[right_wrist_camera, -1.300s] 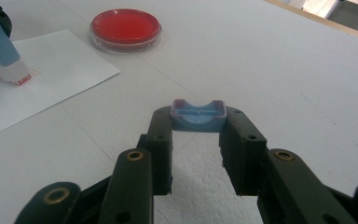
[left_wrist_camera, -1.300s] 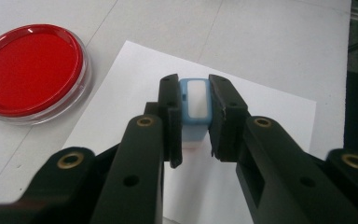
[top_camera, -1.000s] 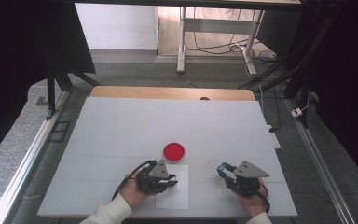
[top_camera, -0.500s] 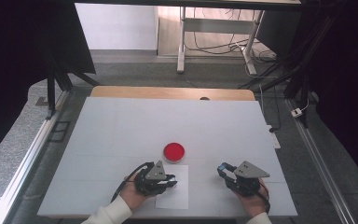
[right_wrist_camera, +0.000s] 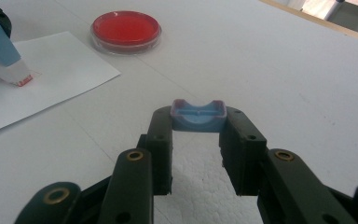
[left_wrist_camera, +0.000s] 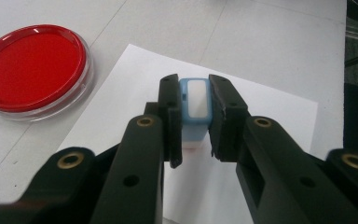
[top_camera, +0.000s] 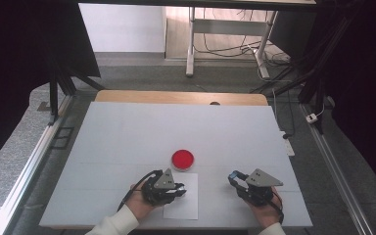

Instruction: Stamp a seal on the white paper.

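Your white foam-topped table (top_camera: 127, 147) carried everything, w/ a plain white paper sheet (top_camera: 182, 205) lying near your edge and a round red ink pad in a clear plastic dish (top_camera: 182, 159) just beyond the sheet's far edge, apart from it.

Your left claw (left_wrist_camera: 196, 119) was clenched on a small blue-and-white plastic stamp (left_wrist_camera: 196, 100), jaws pinching its two flat sides, w/ the stamp over the paper. Your right claw (right_wrist_camera: 198, 135) was grasping a small blue plastic cap (right_wrist_camera: 198, 115) by its two ends, held above bare table to the right of the sheet.

Handling, as a judgement: the stamp looked light, rigid and smooth-sided, so it could twist or slip in the jaws when pressed down; the flat sides of the body, mid-height, were the place to hold it. The cap looked thin-walled and light, prob. easy to pop out if squeezed hard.

The right gripper view showed the stamp (right_wrist_camera: 2, 51) tilted, its red-inked foot at the paper, touching or just above; I couldn't tell which. The left gripper view hid that foot behind the jaws but gave the stamp's white label top. The high view gave the layout; stamp and cap were too small there.
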The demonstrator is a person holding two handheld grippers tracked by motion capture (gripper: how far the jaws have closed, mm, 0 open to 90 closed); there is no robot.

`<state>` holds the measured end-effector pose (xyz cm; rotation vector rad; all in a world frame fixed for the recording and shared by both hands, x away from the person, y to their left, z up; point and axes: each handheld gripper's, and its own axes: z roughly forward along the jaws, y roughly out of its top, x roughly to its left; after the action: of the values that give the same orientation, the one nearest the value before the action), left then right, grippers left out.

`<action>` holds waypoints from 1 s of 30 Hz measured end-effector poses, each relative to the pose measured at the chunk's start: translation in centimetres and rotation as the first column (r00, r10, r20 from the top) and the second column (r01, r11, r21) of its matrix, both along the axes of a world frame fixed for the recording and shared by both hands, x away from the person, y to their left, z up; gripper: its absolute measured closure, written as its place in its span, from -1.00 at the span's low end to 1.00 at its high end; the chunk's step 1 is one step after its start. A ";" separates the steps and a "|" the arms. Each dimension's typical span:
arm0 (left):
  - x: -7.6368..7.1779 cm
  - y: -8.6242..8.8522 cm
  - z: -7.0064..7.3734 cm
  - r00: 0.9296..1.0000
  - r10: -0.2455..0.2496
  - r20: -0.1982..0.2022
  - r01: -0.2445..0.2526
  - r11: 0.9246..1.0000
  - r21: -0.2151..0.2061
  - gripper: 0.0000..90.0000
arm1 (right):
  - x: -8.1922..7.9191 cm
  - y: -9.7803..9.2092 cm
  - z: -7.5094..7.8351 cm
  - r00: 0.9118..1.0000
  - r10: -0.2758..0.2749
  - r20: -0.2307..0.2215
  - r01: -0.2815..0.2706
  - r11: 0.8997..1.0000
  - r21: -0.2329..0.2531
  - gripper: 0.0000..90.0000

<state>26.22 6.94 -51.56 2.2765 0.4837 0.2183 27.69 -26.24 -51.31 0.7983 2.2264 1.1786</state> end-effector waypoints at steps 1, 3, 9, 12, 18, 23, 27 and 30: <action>0.0 0.0 0.0 1.000 0.000 0.000 0.000 1.000 0.000 0.69 | 0.0 0.0 0.0 1.000 0.000 0.000 0.000 1.000 0.001 0.44; 0.0 0.0 0.0 1.000 0.000 -0.001 0.000 1.000 0.000 0.69 | 0.0 0.0 0.0 1.000 0.000 0.000 0.000 1.000 0.004 0.44; 0.1 0.3 0.3 1.000 0.002 -0.007 -0.002 1.000 -0.030 0.68 | 0.0 -0.1 0.0 1.000 -0.001 -0.001 0.001 1.000 0.005 0.44; 0.2 0.4 0.3 1.000 0.001 -0.016 -0.002 0.999 -0.045 0.68 | 0.1 -0.2 0.0 1.000 -0.002 0.001 0.002 1.000 0.008 0.44; 0.2 0.5 0.8 1.000 0.005 -0.007 -0.006 0.998 -0.064 0.68 | 0.0 -0.2 0.1 1.000 -0.003 0.003 0.003 1.000 0.008 0.44; 0.3 1.2 1.7 1.000 0.027 0.000 -0.027 0.993 -0.115 0.68 | 0.1 -0.2 0.1 1.000 -0.001 0.004 0.001 1.000 0.013 0.44; 0.3 1.8 2.2 0.999 0.044 -0.009 -0.045 0.989 -0.142 0.68 | 0.0 -0.1 0.1 1.000 -0.003 0.002 0.003 1.000 0.007 0.44; 0.4 2.2 2.6 0.999 0.048 -0.016 -0.050 0.985 -0.162 0.68 | 0.0 -0.1 0.1 1.000 -0.006 0.004 0.006 1.000 0.005 0.44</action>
<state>26.59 9.16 -49.00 2.1093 0.5447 0.1827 27.70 -26.38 -51.19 0.8036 2.2170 1.1824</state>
